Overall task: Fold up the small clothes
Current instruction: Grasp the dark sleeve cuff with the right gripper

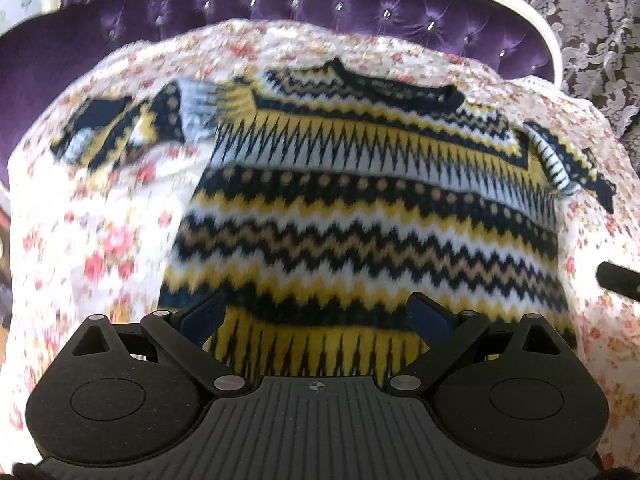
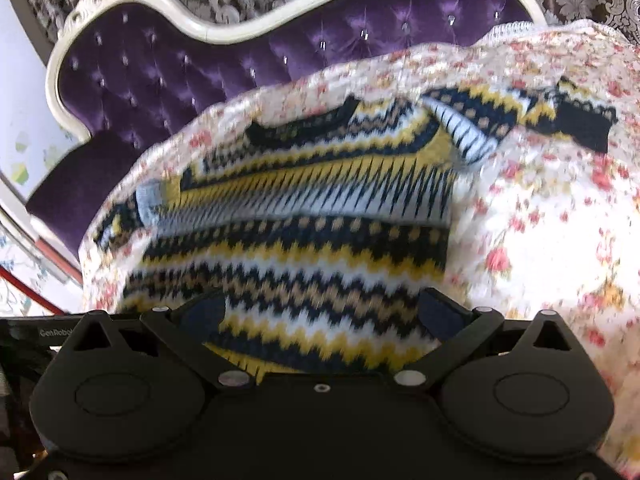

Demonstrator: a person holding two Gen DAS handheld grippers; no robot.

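A small knitted sweater (image 1: 360,216) in yellow, navy, white and tan zigzag bands lies flat on a floral cover (image 1: 100,240), collar away from me, hem near me. Its left sleeve (image 1: 120,128) is bunched toward the far left, and its right sleeve (image 1: 568,160) is short and folded. My left gripper (image 1: 316,316) stands open over the hem, nothing between its fingers. In the right wrist view the same sweater (image 2: 304,248) fills the middle, and my right gripper (image 2: 324,312) stands open above its lower right part. The other gripper's tip (image 1: 618,282) shows at the right edge.
A purple tufted sofa back (image 1: 280,4) with a cream frame (image 2: 240,28) rises behind the floral cover (image 2: 540,220). Patterned curtain fabric (image 1: 592,20) hangs at the far right. Both views are motion-blurred.
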